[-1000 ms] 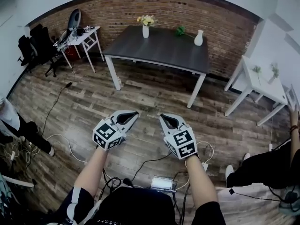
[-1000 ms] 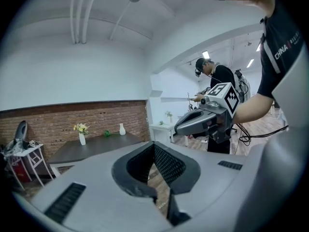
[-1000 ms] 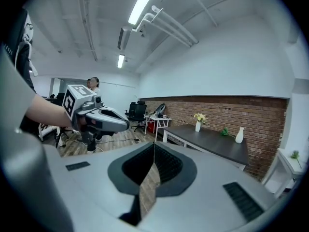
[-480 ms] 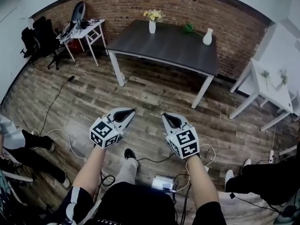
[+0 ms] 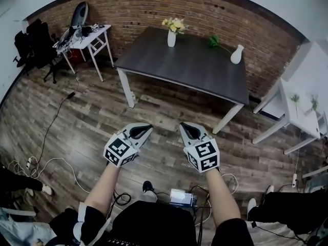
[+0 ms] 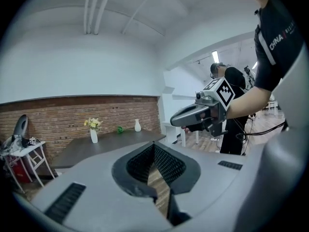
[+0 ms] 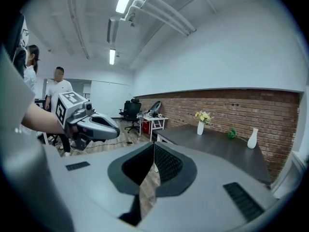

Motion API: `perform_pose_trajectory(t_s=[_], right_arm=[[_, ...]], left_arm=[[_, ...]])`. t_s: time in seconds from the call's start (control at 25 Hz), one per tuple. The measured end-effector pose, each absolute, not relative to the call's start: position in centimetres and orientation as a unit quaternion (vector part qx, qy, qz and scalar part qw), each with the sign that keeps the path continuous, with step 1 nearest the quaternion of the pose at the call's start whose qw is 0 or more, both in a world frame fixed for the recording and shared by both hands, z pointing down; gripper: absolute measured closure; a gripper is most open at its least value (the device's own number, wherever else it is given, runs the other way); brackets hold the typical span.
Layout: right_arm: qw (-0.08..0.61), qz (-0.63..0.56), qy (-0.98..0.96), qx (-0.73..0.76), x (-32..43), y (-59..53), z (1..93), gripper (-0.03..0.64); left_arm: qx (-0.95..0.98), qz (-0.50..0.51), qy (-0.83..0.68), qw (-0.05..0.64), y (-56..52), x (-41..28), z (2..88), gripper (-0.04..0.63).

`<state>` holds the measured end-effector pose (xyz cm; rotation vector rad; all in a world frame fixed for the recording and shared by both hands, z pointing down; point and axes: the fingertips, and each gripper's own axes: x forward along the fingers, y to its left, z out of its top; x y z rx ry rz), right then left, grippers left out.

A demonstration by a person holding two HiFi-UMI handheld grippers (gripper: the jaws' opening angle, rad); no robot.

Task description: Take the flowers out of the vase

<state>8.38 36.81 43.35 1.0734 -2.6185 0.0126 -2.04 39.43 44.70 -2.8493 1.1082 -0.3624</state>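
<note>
1. Tabletop (image 5: 189, 68), dark, fills the upper centre of the head view.
2. Left tool (image 5: 143, 131) and right tool (image 5: 185, 128), lower centre over the wood floor (image 5: 77, 117), have jaws pressed together, both empty.
3. Vase (image 5: 171, 39) stands at the tabletop's far edge, with yellow flowers (image 5: 174, 24) inside.

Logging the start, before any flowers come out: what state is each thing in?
Left gripper: shut, empty.
Right gripper: shut, empty.
Flower vase: upright on the table.
Yellow flowers: standing in that vase.
Bare vase: upright, no flowers.
Green sprig: lying on the table.
</note>
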Motion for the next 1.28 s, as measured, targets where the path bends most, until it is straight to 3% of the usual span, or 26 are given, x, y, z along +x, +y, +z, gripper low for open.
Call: perform_pose_trajectory(t_s=[0.28,1.28], right_arm=[[0.165,0.025,-0.908,0.384,4.4,29.5,44.3,0.611],[0.116,0.067,-0.92,0.369,3.2,-7.8,43.9,0.611]], left_arm=[[-0.93,-0.11,0.35,0.017,31.2,-7.2,45.1,0.595],[-0.916,-0.116,0.385,-0.008,-4.5,-8.2,44.3,0.595]])
